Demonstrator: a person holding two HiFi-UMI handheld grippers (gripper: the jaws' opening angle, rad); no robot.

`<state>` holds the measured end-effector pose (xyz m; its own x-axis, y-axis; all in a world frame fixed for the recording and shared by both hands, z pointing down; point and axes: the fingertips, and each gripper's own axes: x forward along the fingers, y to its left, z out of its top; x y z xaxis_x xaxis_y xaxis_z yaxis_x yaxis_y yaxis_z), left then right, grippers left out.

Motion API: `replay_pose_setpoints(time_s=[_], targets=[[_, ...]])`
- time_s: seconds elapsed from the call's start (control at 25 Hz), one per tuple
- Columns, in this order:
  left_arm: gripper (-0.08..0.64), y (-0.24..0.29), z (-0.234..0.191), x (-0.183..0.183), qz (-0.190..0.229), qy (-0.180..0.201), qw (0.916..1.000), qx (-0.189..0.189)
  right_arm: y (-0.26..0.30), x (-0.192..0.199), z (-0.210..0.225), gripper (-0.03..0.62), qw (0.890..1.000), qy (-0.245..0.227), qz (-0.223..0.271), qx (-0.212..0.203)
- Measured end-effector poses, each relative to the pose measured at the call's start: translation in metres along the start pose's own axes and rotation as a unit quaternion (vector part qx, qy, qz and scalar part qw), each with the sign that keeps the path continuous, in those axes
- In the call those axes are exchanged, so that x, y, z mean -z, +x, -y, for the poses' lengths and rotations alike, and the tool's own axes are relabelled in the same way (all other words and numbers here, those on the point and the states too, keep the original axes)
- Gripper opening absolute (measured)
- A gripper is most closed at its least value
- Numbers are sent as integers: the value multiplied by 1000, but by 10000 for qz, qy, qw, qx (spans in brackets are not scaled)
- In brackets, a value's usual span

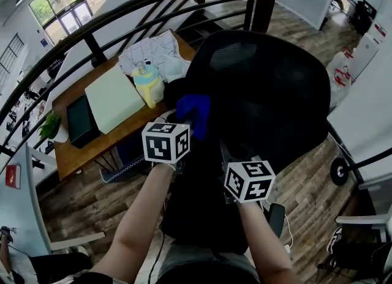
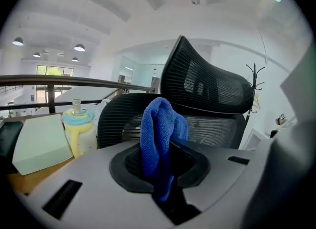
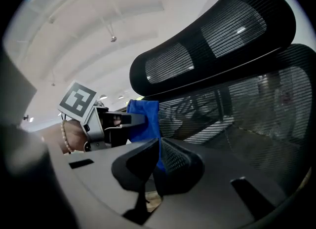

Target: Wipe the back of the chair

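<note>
Left gripper view: the left gripper (image 2: 165, 160) clamps a nubbly blue cloth (image 2: 157, 129), its fold standing upright, before the curved black-mesh chair back (image 2: 217, 130) — the right gripper (image 3: 158, 165) has its jaws together.

Head view looks steeply down; both gripper views closely face the chair (image 1: 263, 93).

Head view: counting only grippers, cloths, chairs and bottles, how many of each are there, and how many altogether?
Grippers: 2, the left gripper and the right gripper
Blue cloth: 1, clamped in the left gripper
Black chair: 1
Yellow bottle: 1
Total: 5
</note>
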<state>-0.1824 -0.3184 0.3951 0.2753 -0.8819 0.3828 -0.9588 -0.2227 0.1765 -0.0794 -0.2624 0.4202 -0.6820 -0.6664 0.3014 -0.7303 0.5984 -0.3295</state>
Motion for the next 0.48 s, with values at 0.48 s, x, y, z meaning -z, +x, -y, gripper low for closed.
replay_pose_setpoints(time_s=[0.48], targets=[[74,-23,-37,7,23,-143,9993,-345,17,-3,-28,31,9993,-152,-55,-350]])
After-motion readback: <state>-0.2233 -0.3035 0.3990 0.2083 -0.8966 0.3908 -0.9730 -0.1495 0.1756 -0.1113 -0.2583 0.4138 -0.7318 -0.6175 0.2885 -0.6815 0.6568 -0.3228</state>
